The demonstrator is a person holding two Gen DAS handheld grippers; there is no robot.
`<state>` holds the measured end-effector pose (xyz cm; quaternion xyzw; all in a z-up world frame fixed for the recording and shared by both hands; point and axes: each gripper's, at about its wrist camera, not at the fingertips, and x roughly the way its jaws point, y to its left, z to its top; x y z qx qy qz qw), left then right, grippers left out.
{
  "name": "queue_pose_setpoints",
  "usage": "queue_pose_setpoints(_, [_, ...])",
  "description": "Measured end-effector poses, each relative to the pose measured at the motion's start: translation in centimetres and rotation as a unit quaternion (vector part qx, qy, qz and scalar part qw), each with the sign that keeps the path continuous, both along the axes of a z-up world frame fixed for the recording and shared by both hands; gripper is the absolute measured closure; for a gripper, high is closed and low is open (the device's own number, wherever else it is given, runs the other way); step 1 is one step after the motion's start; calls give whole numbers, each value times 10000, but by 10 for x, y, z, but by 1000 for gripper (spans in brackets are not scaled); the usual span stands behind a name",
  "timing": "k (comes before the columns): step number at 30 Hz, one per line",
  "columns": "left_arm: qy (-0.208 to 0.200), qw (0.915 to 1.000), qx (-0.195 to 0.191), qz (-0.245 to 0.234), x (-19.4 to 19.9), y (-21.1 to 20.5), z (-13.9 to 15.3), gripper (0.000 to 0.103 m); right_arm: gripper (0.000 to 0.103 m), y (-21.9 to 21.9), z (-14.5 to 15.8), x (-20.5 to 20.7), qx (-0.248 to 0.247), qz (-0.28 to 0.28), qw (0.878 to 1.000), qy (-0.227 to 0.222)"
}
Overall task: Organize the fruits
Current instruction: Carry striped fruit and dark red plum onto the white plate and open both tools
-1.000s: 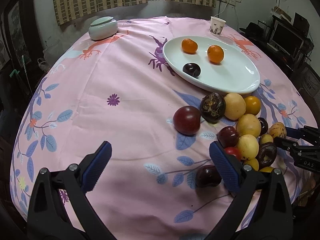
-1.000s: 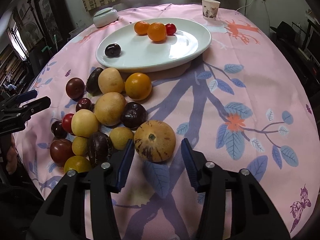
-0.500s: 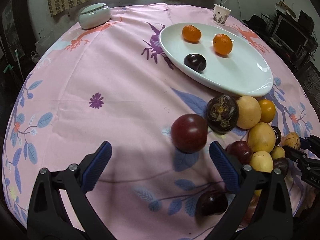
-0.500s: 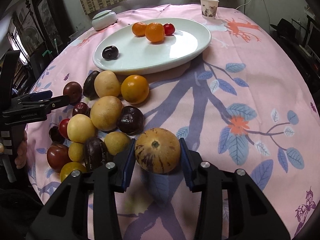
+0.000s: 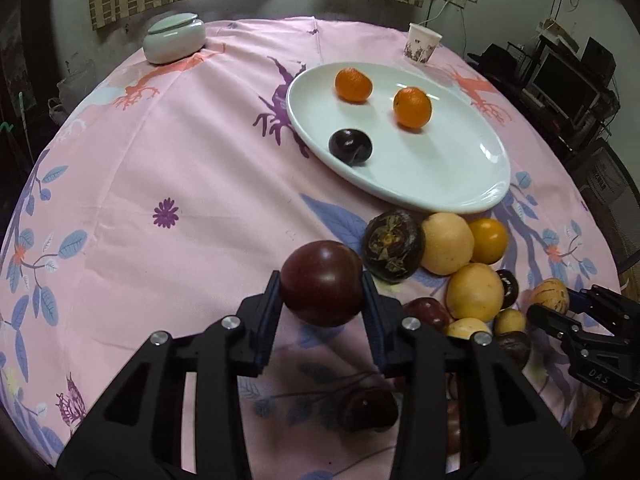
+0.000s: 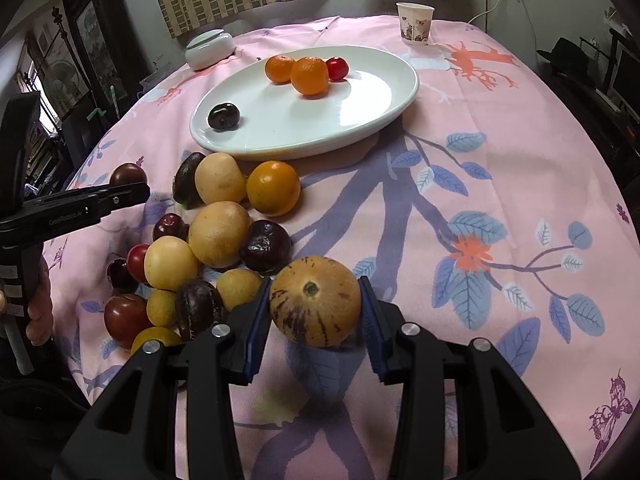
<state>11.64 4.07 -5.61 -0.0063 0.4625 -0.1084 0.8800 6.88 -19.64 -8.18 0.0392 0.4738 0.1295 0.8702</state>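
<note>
Fingers of my left gripper [image 5: 322, 292] have just closed from fully apart onto 1 dark red plum [image 5: 322, 282]; both blue pads now press its sides. My right gripper [image 6: 315, 312] is clamped on 1 striped yellow melon-like fruit [image 6: 315, 300], its jaws having narrowed slightly until the pads met the skin.

Beyond my fingers, in descending size:
1. Pink tablecloth [image 5: 180, 160], under everything.
2. White oval plate [image 5: 440, 168], ahead of both grippers. It holds 2 oranges, 1 dark plum and, seen from the right wrist, 1 small red fruit.
3. Loose fruit pile [image 6: 216, 232], between plate and fingers: to the right of my left fingers, to the left of my right fingers.

Meaning for the task, as I judge it: 2 fruits are secured together, so the next step is carrying them to the plate. Most of the pile remains unsorted.

Readable text: "GenRobot.AI" on the left gripper's body in the right wrist view; "DAS" on the right gripper's in the left wrist view.
</note>
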Motion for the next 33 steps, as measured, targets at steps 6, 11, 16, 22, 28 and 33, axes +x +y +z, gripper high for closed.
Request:
queue_pose_setpoints(6, [-286,9993,-55,-246,-23,-5,28,64,61,7,10,-2,49,32,9999,-121])
queue_pose_setpoints(11, [-443,9985,-52,-328,-34,-7,37,64,61,11,21,-6,41,52,9996,-260])
queue_pose_setpoints(16, [-495,9981,-73,-360,-38,-7,40,64,61,14,32,-10,25,96,9992,-391])
queue_pose_setpoints(22, [-508,9979,-44,-403,-36,-8,43,64,61,13,33,-6,20,117,9991,-404])
queue_pose_setpoints(28, [-644,9957,244,-620,-4,-22,63,64,61,8,48,23,-90,289,9985,-461])
queue_pose_setpoints(33, [-568,9957,382,-630,65,-38,72,64,61,8,72,77,-392,447,9956,-730])
